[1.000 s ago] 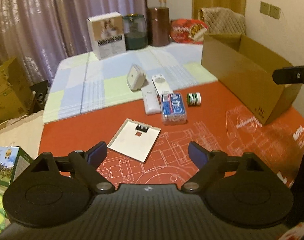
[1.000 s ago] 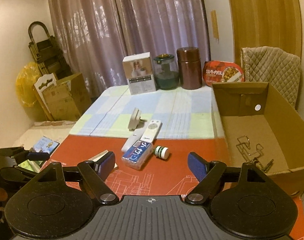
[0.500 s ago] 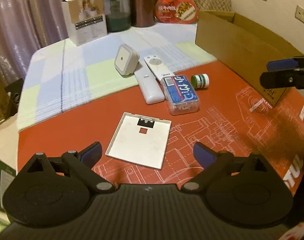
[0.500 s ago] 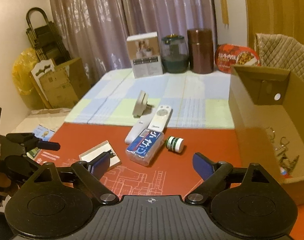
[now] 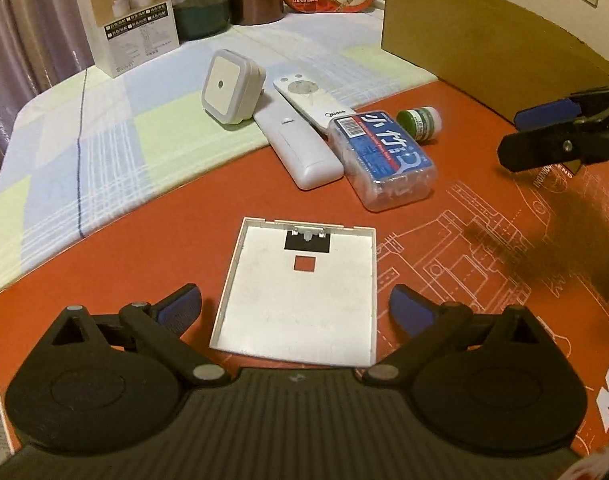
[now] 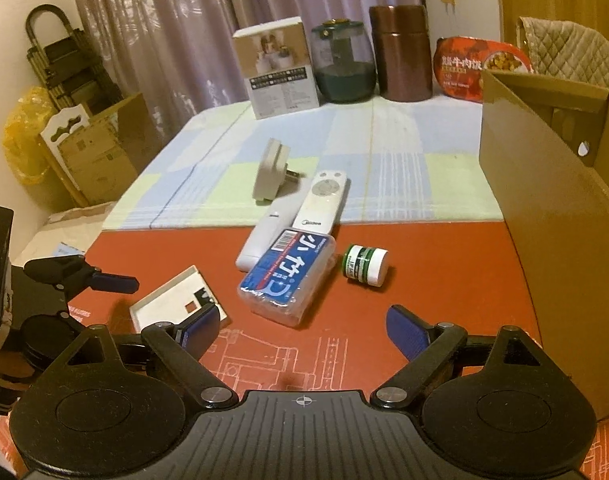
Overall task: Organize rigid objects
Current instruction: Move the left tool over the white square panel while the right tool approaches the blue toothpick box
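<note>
A flat white square plate (image 5: 300, 288) lies on the red mat, and my open, empty left gripper (image 5: 296, 308) is low over its near half, one finger on each side. Beyond it lie a clear box with a blue label (image 5: 380, 160), two white remotes (image 5: 300, 148), a white plug-in night light (image 5: 230, 86) and a small green-and-white jar (image 5: 420, 122). My right gripper (image 6: 304, 326) is open and empty above the mat, just short of the blue-label box (image 6: 290, 276) and the jar (image 6: 364, 266). The plate (image 6: 172, 304) lies at its left finger.
An open cardboard box (image 6: 552, 184) stands at the right edge of the mat. At the table's back stand a white carton (image 6: 278, 66), a green glass jar (image 6: 342, 68), a brown canister (image 6: 402, 52) and a red food tub (image 6: 476, 64). Cartons sit on the floor at left.
My left gripper has moved forward and down until its fingers flank the white plate. My right gripper has moved forward and lower toward the blue-label box. Both stayed open.
</note>
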### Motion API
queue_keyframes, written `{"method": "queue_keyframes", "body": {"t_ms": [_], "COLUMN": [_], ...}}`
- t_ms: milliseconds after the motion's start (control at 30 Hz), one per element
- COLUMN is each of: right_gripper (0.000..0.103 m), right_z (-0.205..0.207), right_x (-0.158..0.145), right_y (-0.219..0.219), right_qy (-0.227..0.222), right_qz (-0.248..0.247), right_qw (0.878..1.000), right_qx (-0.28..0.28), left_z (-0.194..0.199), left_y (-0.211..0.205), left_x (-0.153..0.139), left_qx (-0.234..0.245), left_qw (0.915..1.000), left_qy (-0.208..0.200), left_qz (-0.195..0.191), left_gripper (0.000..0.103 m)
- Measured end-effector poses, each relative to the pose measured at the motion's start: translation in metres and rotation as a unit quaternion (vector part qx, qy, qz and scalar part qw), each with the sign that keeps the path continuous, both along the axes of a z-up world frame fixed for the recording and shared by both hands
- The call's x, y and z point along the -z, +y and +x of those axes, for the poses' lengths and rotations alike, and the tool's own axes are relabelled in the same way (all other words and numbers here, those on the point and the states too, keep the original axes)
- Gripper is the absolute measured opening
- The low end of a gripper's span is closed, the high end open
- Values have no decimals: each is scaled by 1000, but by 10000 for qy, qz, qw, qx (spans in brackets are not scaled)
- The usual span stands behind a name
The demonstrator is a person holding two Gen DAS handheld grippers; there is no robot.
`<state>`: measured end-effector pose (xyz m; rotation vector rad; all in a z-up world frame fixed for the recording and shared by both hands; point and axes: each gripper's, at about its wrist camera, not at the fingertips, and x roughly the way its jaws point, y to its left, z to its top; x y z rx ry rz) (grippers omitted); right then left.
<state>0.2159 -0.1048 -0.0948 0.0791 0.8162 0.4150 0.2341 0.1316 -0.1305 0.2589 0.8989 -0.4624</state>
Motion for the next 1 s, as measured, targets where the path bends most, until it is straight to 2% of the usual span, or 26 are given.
{"method": "queue_keyframes", "body": {"t_ms": [300,367,533,600,700,833,933,1000], "right_gripper": [87,87,87,87,87,87,87,87], "right_z": [6,7,9,10,12,16,22,27], "right_x": [9,10,11,12,14,21,28,33], "right_y": [5,5,7,9,15,25,32,37], "right_qy": [64,85,102,114,107,84,127,135], "right_qz": [-45,-48,-4,28,85,175,233,294], "right_qw": [9999,9999,9998,9997,9997,9995,9993,9991], "right_qx": [83,123,166,193,199,235,263,260], "left_z": [8,7,8,7,3,-3,-6,-7], "left_y": [-5,-6,-5,-1,4,12,19,24], "left_x": [9,7,-1,-10,-26,-44,-45,-44], "left_qx": [-80,-201,-783,-1148,-1687,-2419,-2842,-3000], "left_qw": [9999,9997,9962,9921,9848,9688,9562,9509], "left_qy": [80,54,280,285,82,-288,-441,-500], "left_qz": [-116,-128,-266,-408,-409,-449,-537,-582], "left_gripper": [96,85,85,84,84,84,84,84]}}
